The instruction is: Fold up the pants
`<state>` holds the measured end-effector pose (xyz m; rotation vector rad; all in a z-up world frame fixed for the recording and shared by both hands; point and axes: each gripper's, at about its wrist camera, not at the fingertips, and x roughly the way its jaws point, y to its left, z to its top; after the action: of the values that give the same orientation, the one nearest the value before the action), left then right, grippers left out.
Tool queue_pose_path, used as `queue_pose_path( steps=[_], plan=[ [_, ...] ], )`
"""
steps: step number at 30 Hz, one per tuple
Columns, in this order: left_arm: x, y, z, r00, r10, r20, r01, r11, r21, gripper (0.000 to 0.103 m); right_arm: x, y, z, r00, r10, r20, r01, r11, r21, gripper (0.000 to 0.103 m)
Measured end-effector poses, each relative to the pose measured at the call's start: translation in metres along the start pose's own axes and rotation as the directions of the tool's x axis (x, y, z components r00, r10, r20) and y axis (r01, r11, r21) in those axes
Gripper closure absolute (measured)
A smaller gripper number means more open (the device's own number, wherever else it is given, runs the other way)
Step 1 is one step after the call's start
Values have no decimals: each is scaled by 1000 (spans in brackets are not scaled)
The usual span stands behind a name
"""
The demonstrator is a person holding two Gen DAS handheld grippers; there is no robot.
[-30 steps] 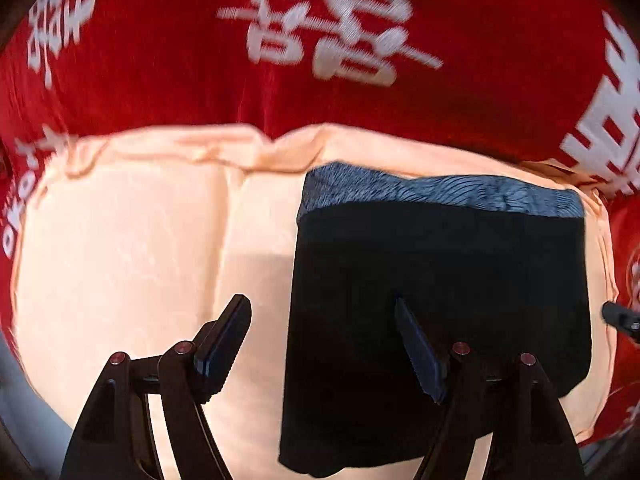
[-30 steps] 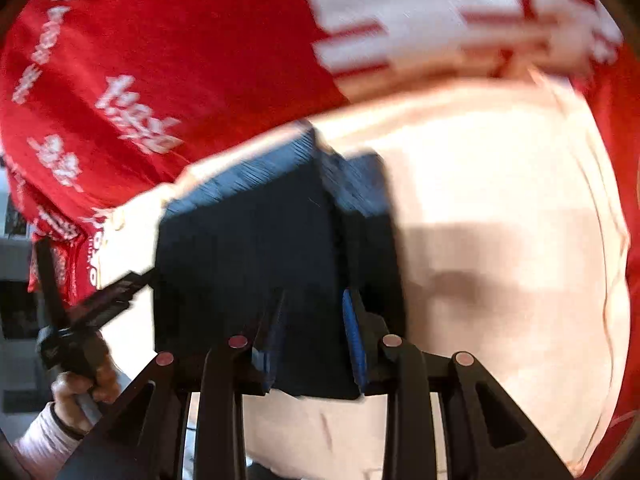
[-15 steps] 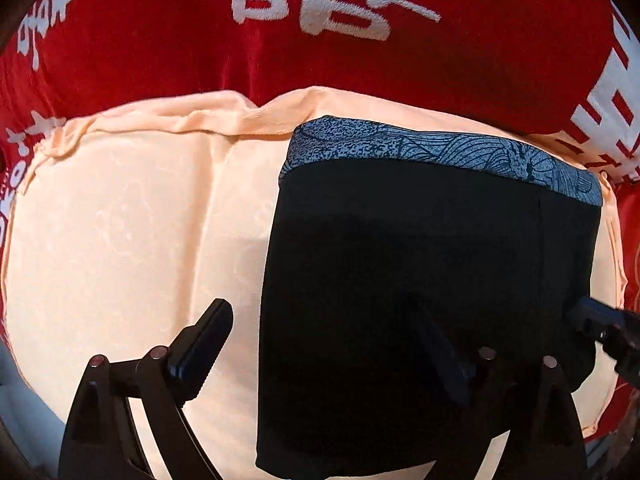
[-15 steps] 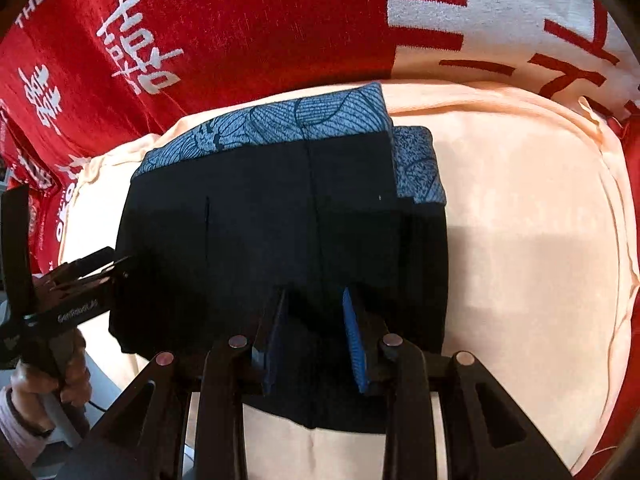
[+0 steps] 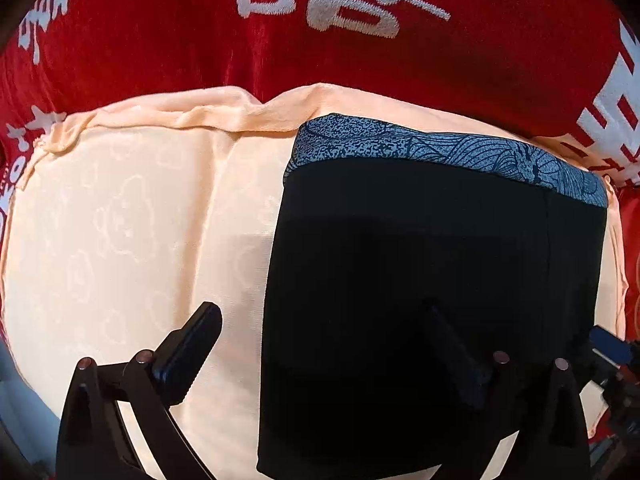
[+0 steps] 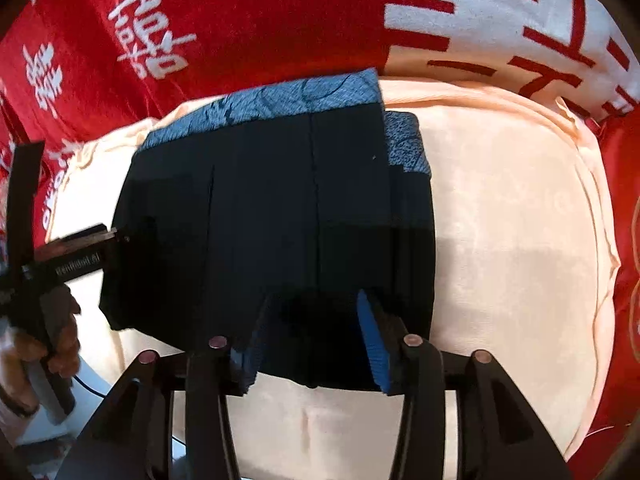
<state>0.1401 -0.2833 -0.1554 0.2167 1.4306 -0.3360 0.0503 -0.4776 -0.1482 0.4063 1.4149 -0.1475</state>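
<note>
Folded black shorts (image 5: 420, 280) lie flat on peach cushion (image 5: 132, 240). Left gripper (image 5: 320, 344) and right gripper (image 6: 312, 332) jaws both opening, released, grasping nothing.

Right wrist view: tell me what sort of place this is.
Probably a bedroom or other home setting. The folded black pants lie on a soft peach cushion or pillow, which rests on a plush red blanket printed with white characters, much like bedding.
</note>
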Motion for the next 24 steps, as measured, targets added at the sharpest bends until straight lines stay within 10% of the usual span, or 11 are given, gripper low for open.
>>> queue_pose_path(
  steps=[8,24],
  plan=[
    [-1,-4,0,1000,17,5,-17,1000,15,1,8,11,1,1000,-12,9,12,998,-62,34],
    [-1,-20,2,999,50,12,-50,999,20,1,1,8,-3,999,39,27,-37,998,-54,32]
  ],
)
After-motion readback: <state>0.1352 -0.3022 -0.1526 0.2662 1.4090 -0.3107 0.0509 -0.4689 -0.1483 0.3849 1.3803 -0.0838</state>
